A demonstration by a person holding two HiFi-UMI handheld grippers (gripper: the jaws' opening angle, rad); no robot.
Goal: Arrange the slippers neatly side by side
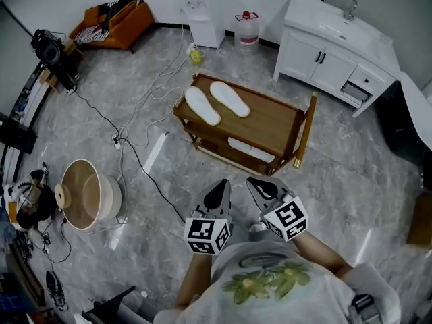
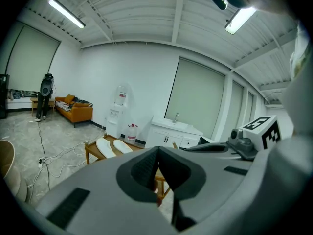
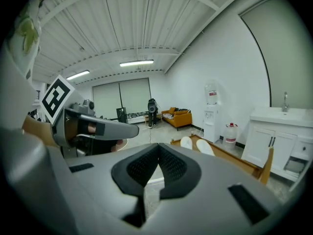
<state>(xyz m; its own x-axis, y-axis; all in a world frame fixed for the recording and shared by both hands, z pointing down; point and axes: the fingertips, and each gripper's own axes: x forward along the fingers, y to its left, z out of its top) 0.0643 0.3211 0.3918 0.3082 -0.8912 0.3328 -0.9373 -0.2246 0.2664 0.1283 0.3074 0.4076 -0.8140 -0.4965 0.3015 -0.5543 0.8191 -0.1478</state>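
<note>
Two white slippers (image 1: 202, 105) (image 1: 229, 98) lie soles up, side by side, on the top of a low wooden rack (image 1: 270, 121). Another white pair (image 1: 251, 151) rests on its lower shelf. The top pair also shows as slippers (image 2: 111, 147) in the left gripper view and slippers (image 3: 195, 145) in the right gripper view. My left gripper (image 1: 217, 192) and right gripper (image 1: 262, 189) hover close to my body, well short of the rack. Both are shut with nothing between the jaws.
An orange sofa (image 1: 111, 23), a water dispenser (image 1: 201, 12) and a water jug (image 1: 247, 28) line the far wall. A white sink cabinet (image 1: 334, 49) stands at the right. Cables (image 1: 135, 123) trail across the marble floor, past a round basket (image 1: 88, 194) at the left.
</note>
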